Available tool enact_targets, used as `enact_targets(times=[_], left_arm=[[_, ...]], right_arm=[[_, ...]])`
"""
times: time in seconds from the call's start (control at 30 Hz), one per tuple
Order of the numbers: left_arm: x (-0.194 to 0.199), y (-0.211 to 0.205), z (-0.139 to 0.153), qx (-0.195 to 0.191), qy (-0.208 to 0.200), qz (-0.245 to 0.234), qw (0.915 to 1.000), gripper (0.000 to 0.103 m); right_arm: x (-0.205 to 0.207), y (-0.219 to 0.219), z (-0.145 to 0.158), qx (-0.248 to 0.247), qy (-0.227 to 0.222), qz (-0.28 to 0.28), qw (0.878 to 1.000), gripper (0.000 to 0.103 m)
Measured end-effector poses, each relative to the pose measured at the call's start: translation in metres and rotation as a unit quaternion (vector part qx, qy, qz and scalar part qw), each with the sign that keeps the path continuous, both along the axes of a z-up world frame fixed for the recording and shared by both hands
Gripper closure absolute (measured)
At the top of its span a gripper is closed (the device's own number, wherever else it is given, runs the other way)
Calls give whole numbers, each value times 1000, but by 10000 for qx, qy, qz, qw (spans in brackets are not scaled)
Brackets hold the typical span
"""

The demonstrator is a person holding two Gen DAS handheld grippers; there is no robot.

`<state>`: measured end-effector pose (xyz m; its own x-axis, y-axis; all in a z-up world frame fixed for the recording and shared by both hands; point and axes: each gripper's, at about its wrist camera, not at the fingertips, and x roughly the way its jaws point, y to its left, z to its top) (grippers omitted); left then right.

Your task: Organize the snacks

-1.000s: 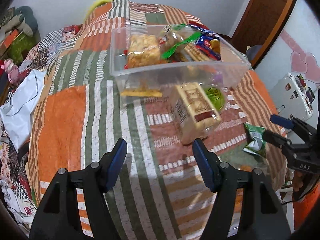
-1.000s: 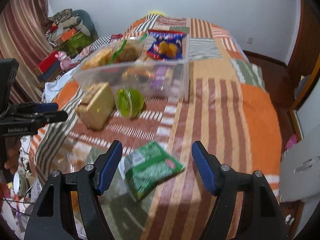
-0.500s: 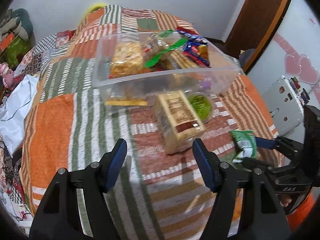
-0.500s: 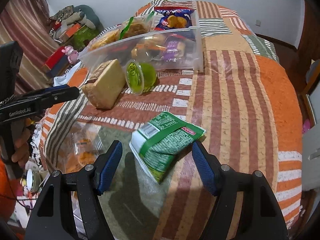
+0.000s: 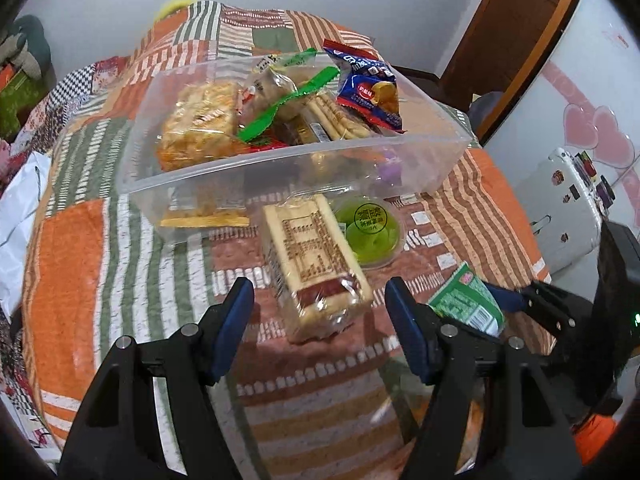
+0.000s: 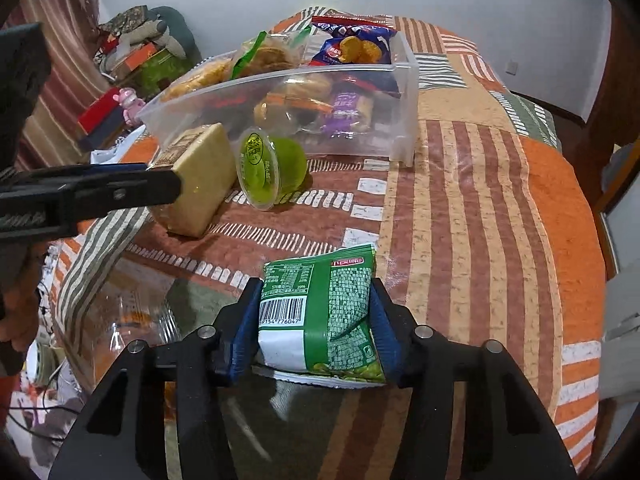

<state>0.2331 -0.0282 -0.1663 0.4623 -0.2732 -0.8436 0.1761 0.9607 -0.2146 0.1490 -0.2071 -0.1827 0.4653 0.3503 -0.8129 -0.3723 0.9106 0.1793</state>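
As right gripper (image 6: 314,320) jaws, just closing, clamp green packet (image 6: 320,312), long axis points away

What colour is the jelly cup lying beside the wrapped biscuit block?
Bright green jelly cup with a printed clear lid; the right wrist view shows it best.

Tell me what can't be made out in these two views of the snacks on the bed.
- Green snack packet: in the left wrist view, mostly hidden behind the left claw; in the right wrist view its lower end is covered by the right claw, which has just been closing on it.
- Clear bin: the lower snacks are blurred by its wall in both views.
- Jelly cup: lid print too small to read.
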Motion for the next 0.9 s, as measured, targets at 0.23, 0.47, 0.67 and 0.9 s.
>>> enact_targets(times=[0.23, 0.47, 0.67, 0.9], left_arm=[[17, -10, -12, 127, -66, 143, 9998, 36], [20, -7, -18, 111, -135, 278, 9995, 56], [7, 1, -12, 113, -186, 188, 9996, 67], [-3, 7, 0, 83, -204, 107, 9997, 67]], right_arm=[[0, -19, 2, 97, -4, -164, 9998, 58], [2, -24, 5, 186, -3, -238, 9995, 58], [6, -23, 10, 260, -38, -326, 9991, 58], [11, -23, 23, 322, -220, -340, 9987, 58]])
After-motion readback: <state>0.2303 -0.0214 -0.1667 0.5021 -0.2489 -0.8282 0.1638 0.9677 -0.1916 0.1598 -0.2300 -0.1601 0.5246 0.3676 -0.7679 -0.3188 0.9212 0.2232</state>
